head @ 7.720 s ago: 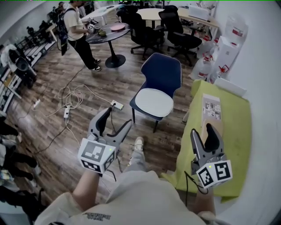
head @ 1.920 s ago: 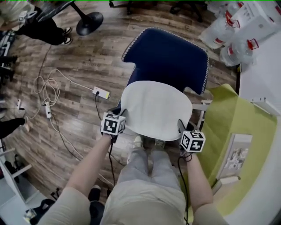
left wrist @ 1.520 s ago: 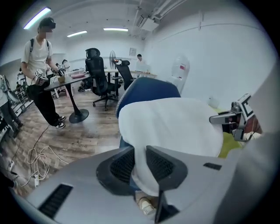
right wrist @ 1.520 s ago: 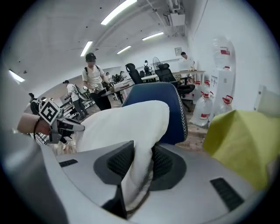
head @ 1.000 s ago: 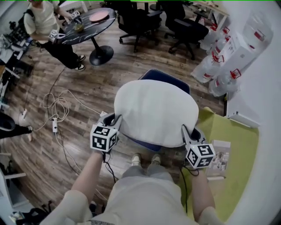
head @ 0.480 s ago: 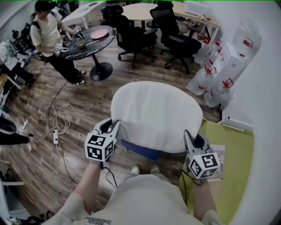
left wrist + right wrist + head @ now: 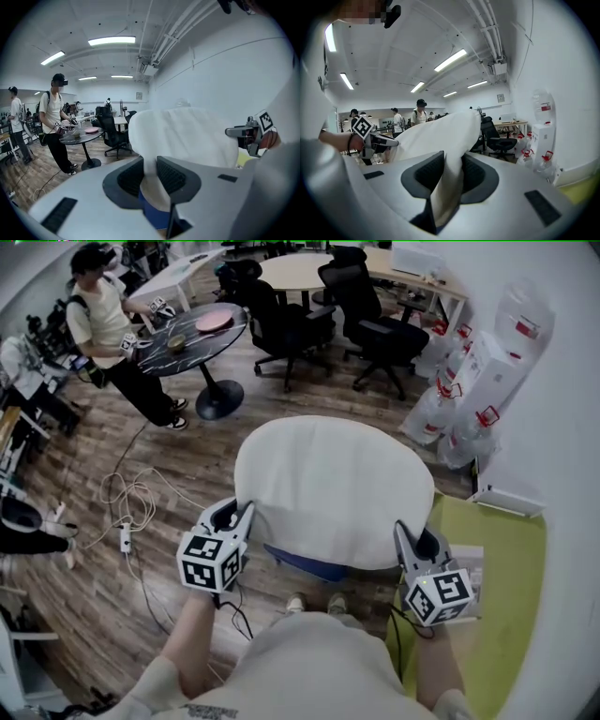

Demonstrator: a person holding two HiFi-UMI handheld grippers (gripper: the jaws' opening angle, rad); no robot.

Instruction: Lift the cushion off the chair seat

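Note:
The white oval cushion hangs in the air between my two grippers, held flat and covering most of the chair. Only a blue strip shows under its near edge. My left gripper is shut on the cushion's left rim. In the left gripper view the white cushion is pinched between the left gripper's ribbed pads, with blue below. My right gripper is shut on the right rim. In the right gripper view the cushion's edge folds down between the right gripper's pads.
A green-covered table stands close on my right. Water jugs line the right wall. Black office chairs stand behind, and a person stands at a round dark table. Cables lie on the wooden floor at left.
Both grippers have risen together with the cushion, which now hides the blue chair back that showed a second ago. The grips on both rims have held.

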